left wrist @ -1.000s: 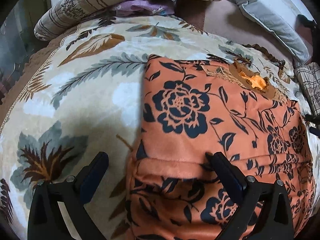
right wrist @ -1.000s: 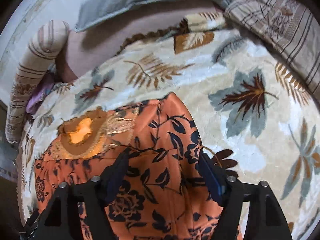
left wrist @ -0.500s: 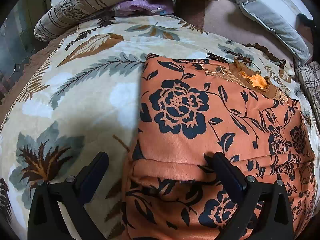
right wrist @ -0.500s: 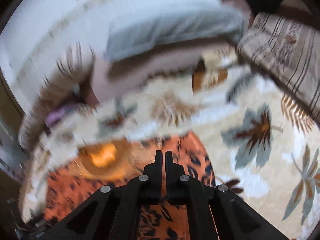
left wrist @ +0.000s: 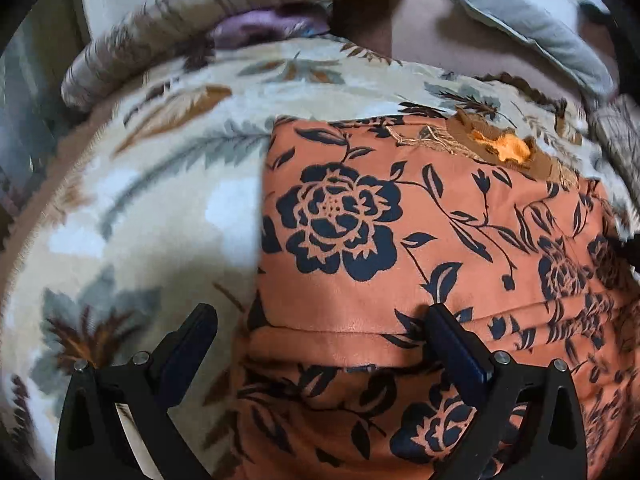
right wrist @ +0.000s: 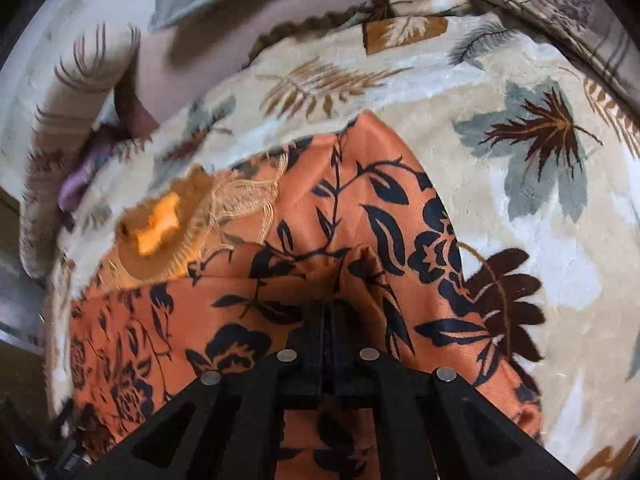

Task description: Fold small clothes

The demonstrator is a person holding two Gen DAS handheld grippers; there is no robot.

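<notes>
Right gripper point(right wrist: 328, 308) apparently pinching garment point(right wrist: 360, 208); left gripper point(left wrist: 320, 324) agape.

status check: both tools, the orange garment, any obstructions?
Left tool open, straddling the orange garment's folded edge. Right tool shut on a pinched ridge of it. Garment lies on the leaf-print blanket. Nothing in the way.

Orange black-floral garment point(left wrist: 400, 248), partly folded, on bedspread point(left wrist: 140, 216)

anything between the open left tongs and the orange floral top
Nothing visible. The left tongs sit open right at the orange floral top, one finger already on its fabric, the other over the leaf-print blanket. The right tongs are shut on the top.
</notes>
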